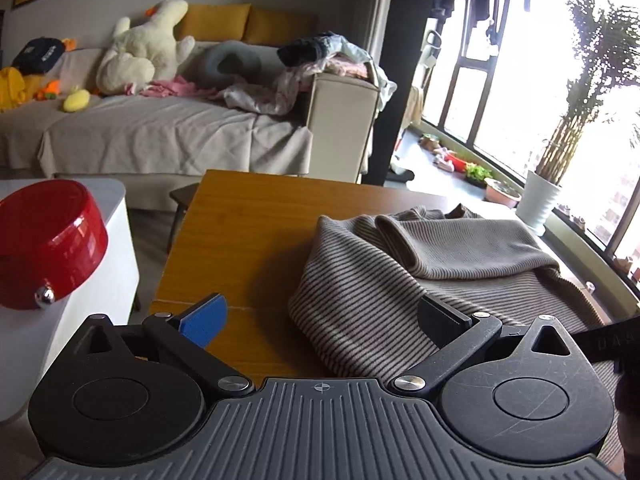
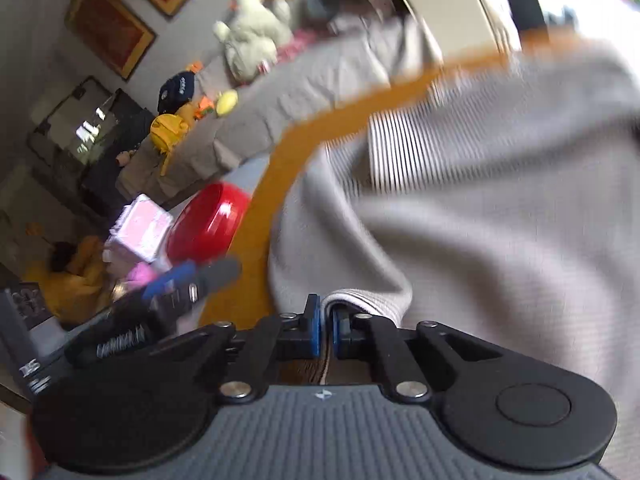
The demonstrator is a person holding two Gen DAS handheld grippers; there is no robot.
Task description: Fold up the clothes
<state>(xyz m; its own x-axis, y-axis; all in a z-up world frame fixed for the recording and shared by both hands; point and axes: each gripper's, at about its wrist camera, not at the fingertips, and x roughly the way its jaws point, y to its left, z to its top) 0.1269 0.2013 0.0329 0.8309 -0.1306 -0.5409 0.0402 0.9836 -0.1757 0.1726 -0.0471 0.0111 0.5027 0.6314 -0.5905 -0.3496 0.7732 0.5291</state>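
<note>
While the right gripper (image 2: 327, 326) pinches only a thin hem of the brown-and-cream striped knit sweater (image 1: 420, 280) heaped on the wooden table (image 1: 240, 240), that edge may slip free when lifted, the left gripper (image 1: 320, 320) gaping empty

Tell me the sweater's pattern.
Thin brown and cream stripes on the sweater, sharpest in the left wrist view.

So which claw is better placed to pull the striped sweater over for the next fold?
Probably the right claw: it is already shut on the striped knit sweater's edge. The left claw is open, gripping nothing.
</note>
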